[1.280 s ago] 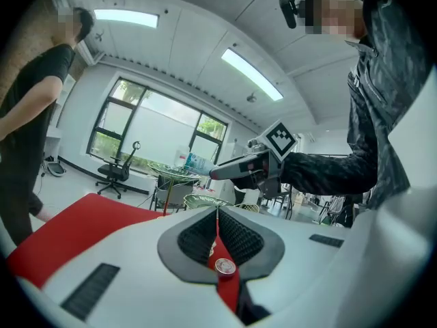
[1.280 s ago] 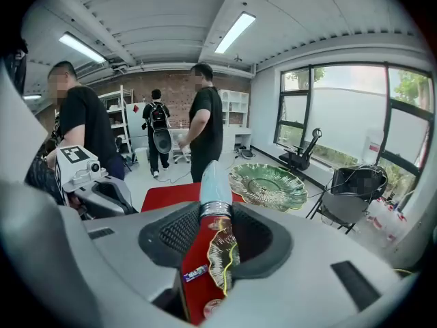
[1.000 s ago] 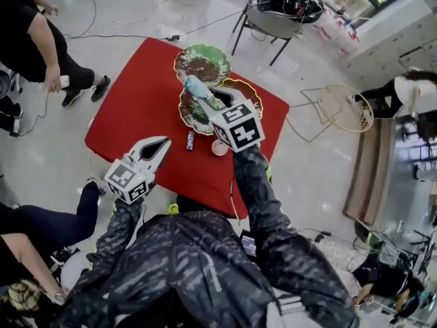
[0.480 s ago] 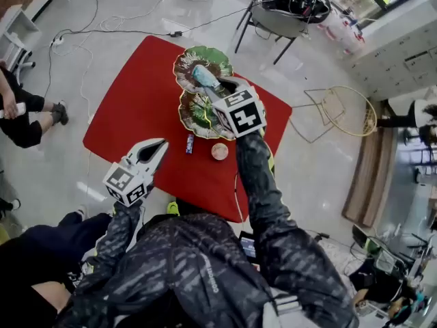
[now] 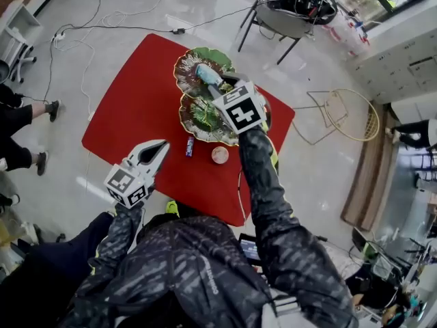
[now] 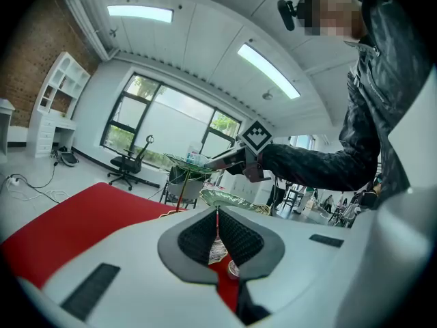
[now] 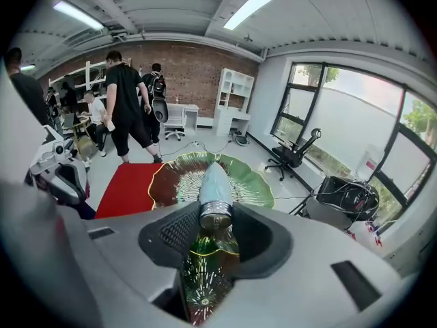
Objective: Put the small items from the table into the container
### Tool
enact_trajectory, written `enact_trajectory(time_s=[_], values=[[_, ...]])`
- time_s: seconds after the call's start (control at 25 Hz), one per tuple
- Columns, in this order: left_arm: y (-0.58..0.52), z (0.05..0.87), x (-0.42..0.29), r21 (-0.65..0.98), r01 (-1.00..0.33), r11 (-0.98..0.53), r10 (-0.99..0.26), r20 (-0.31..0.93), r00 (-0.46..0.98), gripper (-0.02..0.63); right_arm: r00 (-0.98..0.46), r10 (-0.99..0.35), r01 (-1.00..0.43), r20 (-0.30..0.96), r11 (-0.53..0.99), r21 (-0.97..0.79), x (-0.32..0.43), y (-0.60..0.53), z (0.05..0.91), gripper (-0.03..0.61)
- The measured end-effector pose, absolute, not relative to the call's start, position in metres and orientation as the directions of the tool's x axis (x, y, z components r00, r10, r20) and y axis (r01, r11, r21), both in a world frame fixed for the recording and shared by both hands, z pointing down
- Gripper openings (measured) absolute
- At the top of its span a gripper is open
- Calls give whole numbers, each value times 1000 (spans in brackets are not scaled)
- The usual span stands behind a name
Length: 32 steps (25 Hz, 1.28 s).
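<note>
On the red table [image 5: 136, 108] lie leaf-shaped green and brown plates, one far [image 5: 186, 61] and one nearer [image 5: 194, 120]. My right gripper [image 5: 212, 87] is shut on a pale blue tube [image 5: 205, 74] and holds it over the far plate's edge. In the right gripper view the tube [image 7: 216, 188] sticks out between the pads above the plate [image 7: 254, 183]. A small blue item [image 5: 189, 145] and a small round pinkish item [image 5: 219, 155] rest on the cloth. My left gripper [image 5: 161, 145] hovers low over the near left part of the table, shut and empty, beside them.
A black chair loaded with gear [image 5: 290, 5] stands beyond the table. A wire frame stool [image 5: 348, 115] is on the floor to the right. Cables run over the floor at the back. People's legs [image 5: 20, 108] show at the left edge.
My right gripper has carried the tube farther away, from over the near plates to the far plate. The left gripper has hardly moved. The people at the left have drifted out of view.
</note>
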<state>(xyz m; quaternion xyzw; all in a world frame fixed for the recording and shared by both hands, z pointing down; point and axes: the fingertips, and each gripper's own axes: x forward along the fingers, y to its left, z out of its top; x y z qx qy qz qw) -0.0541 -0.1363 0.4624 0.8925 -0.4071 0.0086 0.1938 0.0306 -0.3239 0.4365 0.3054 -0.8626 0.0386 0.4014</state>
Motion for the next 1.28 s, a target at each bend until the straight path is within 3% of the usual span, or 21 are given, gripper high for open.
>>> enact_trajectory(time_s=[1.28], values=[[-124,462,-53,335,-744,-578,-738,174,652,12,-511,-502,-543,698,818,192,30,-324,434,155]])
